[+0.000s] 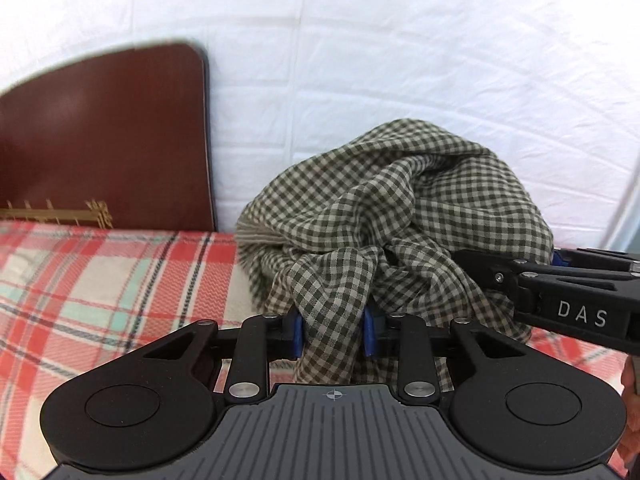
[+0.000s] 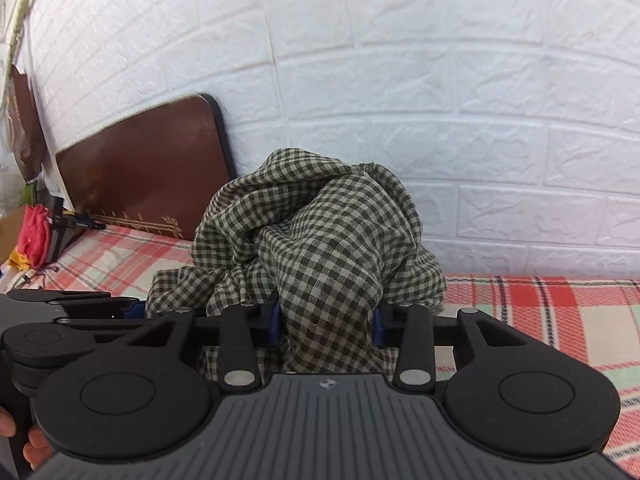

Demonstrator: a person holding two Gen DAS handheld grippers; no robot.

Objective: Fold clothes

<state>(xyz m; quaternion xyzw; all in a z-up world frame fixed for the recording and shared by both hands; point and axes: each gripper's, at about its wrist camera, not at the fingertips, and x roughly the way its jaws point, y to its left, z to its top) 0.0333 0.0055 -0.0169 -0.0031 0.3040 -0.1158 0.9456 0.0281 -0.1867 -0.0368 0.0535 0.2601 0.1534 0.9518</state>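
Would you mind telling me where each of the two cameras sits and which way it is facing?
Left wrist: on the left gripper, looking forward at the checked garment bunched between its fingers; the right gripper enters from the right.
Right wrist: on the right gripper, facing the same garment; the left gripper and a hand show at left.
Shared: garment, plaid bedsheet, brown headboard, white brick wall.

Plaid bedsheet [image 2: 540, 312], red and mint. Dark brown headboard [image 2: 152, 184] upright at its far-left edge, against white brick wall [image 2: 440, 80]. Red cloth [image 2: 36, 236] past sheet's left end.
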